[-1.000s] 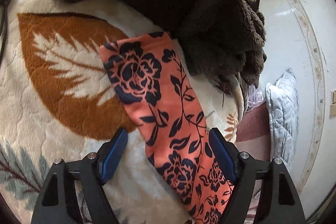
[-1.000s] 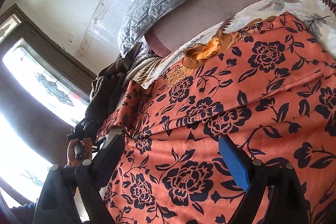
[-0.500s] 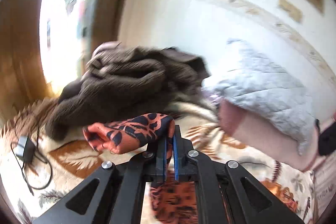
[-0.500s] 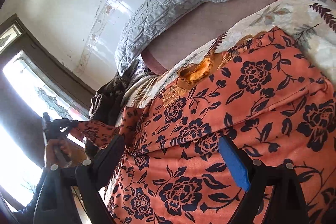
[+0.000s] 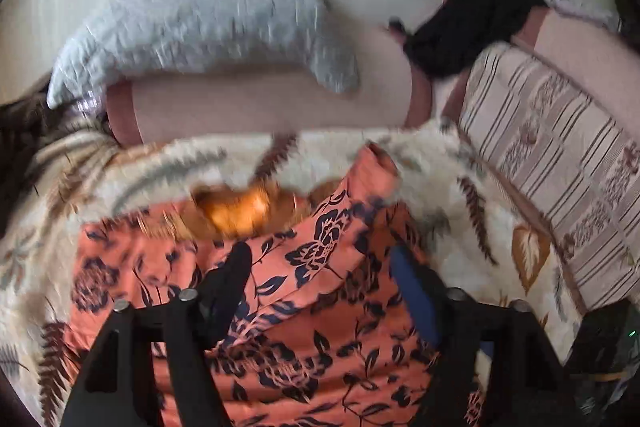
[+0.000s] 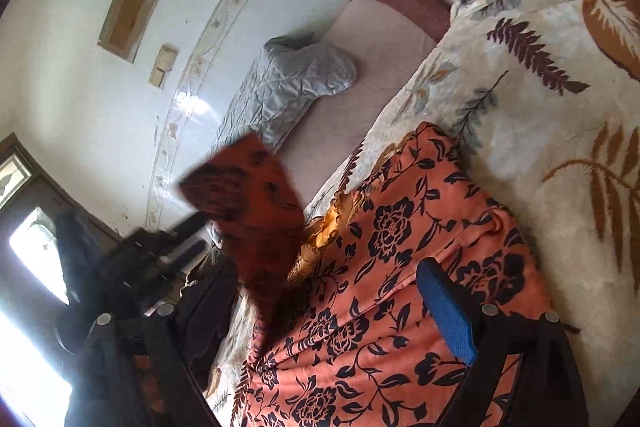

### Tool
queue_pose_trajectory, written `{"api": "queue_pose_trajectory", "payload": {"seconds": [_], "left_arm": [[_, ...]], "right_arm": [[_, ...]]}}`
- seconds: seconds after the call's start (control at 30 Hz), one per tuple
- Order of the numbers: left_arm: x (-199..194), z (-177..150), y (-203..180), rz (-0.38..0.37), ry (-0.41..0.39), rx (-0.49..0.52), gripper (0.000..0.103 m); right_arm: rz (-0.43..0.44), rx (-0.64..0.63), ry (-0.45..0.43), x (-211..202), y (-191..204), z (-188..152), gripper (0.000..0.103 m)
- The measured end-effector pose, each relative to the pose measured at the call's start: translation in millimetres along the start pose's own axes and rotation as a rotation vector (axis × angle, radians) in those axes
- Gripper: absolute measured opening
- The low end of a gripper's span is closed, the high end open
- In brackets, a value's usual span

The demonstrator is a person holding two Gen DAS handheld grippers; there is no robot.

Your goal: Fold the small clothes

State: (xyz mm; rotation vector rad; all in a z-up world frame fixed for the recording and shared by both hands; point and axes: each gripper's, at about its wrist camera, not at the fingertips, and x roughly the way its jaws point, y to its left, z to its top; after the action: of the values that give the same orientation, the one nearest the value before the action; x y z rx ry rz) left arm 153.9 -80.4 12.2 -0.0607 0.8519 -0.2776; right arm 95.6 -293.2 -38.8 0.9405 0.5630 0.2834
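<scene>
Orange floral garment [image 5: 312, 291] lay on the leaf-patterned blanket [image 5: 472, 195] in the left wrist view, long axis running toward upper right, between the wide-apart left gripper [image 5: 320, 291] fingers. In the right wrist view, the right gripper [image 6: 332, 311] stood wide over it, holding nothing; a blurred flap [image 6: 252, 211] rose at centre left.

We see an orange garment [image 5: 320, 307] with dark navy flowers lying spread on the bed, one part folded over its middle.
</scene>
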Motion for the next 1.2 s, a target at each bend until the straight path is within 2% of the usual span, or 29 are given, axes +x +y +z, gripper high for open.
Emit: {"api": "queue_pose_trajectory", "payload": {"seconds": [0.07,0.1,0.2,0.3,0.4,0.47,0.5,0.63,0.73,0.77,0.8,0.83,0.87,0.9,1.0,1.03,1.07,1.1,1.13,1.17,1.2], "left_arm": [[17,-23,14,0.038,0.078,-0.022,0.075],[14,-33,23,0.044,0.071,-0.042,0.075],[-19,-56,67,0.083,-0.034,-0.110,0.075],[-48,-69,123,0.208,-0.109,-0.185,0.075],[-55,-83,178,0.306,-0.113,-0.275,0.075],[-50,-90,208,0.334,-0.107,-0.330,0.075],[-49,-92,220,0.345,-0.107,-0.364,0.075],[-41,-100,248,0.324,-0.107,-0.469,0.075],[-31,-108,251,0.335,-0.105,-0.451,0.075],[-24,-110,254,0.348,-0.075,-0.453,0.075],[-18,-110,256,0.336,-0.047,-0.456,0.075],[-15,-111,257,0.318,-0.039,-0.459,0.075],[-15,-111,258,0.329,-0.036,-0.464,0.075],[-19,-111,258,0.339,-0.050,-0.463,0.075],[-42,-106,253,0.378,-0.163,-0.438,0.075],[-45,-105,251,0.393,-0.183,-0.429,0.075],[-42,-104,250,0.397,-0.171,-0.413,0.075],[-30,-105,248,0.399,-0.115,-0.387,0.075],[-12,-107,249,0.397,-0.023,-0.356,0.076],[6,-112,250,0.391,0.072,-0.339,0.076],[10,-116,252,0.385,0.088,-0.351,0.076]], "right_arm": [[0.002,0.022,-0.007,-4,-6,5,0.093],[0.003,0.024,-0.010,-5,-7,7,0.093],[0.011,0.013,-0.009,-7,-7,11,0.093],[-0.004,0.001,0.015,-1,-9,9,0.093],[-0.023,0.046,0.084,17,-14,12,0.093],[-0.030,0.017,0.139,33,-7,19,0.092],[-0.048,-0.003,0.165,45,-5,25,0.091],[-0.243,-0.037,0.270,94,-16,36,0.088],[-0.356,-0.093,0.367,123,-23,26,0.067],[-0.401,-0.117,0.392,130,-25,23,0.052],[-0.436,-0.135,0.408,136,-27,21,0.044],[-0.464,-0.158,0.417,140,-25,20,0.027],[-0.470,-0.182,0.416,141,-19,20,0.018],[-0.472,-0.225,0.401,138,-7,20,0.016],[-0.488,-0.420,0.302,114,39,13,0.016],[-0.507,-0.448,0.293,111,43,10,0.016],[-0.543,-0.478,0.308,113,39,4,0.021],[-0.594,-0.498,0.344,122,29,0,0.026],[-0.633,-0.485,0.393,132,13,-3,0.043],[-0.642,-0.450,0.421,134,0,-3,0.054],[-0.600,-0.420,0.381,127,-3,0,0.054]]}}
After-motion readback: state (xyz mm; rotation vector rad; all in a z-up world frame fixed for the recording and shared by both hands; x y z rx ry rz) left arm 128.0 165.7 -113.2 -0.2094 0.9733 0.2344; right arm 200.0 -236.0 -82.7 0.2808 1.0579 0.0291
